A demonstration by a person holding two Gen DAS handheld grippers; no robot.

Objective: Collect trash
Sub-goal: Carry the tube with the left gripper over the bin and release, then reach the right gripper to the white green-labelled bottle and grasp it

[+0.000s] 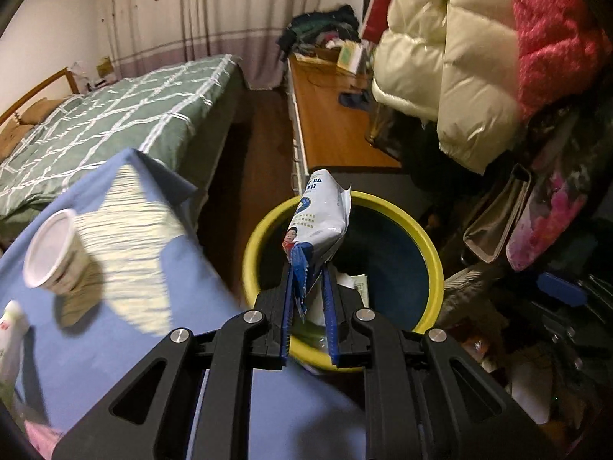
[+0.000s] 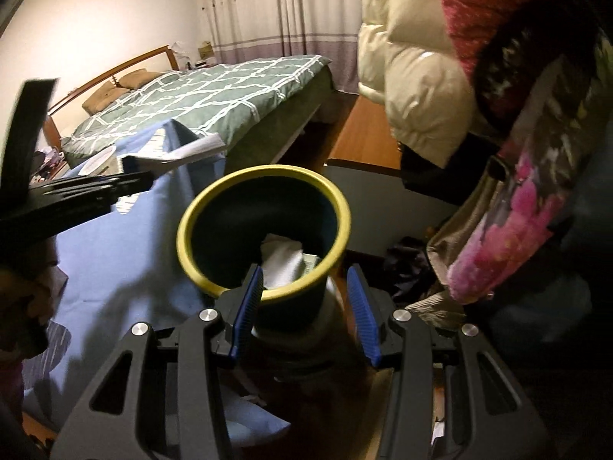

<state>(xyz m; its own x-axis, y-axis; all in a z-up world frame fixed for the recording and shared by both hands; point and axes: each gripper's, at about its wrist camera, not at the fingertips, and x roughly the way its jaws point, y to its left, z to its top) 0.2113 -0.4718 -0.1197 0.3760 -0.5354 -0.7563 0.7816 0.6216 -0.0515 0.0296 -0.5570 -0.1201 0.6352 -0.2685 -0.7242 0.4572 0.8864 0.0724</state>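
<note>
My left gripper (image 1: 310, 268) is shut on a white and blue snack wrapper (image 1: 322, 218) and holds it over the near rim of a dark bin with a yellow rim (image 1: 429, 237). White paper trash lies inside the bin (image 2: 281, 258). My right gripper (image 2: 304, 287) is open and empty, its fingers either side of the bin's near wall (image 2: 306, 289). The left gripper with the wrapper (image 2: 191, 149) shows at the left of the right wrist view. A paper cup (image 1: 57, 253) lies tipped on the blue cloth.
A blue cloth (image 1: 115, 345) covers the table left of the bin. A bed with a green quilt (image 1: 115, 115) lies behind. A wooden desk (image 1: 333, 122) stands beyond the bin. Puffy jackets (image 1: 459, 57) and bags (image 1: 498, 218) hang at the right.
</note>
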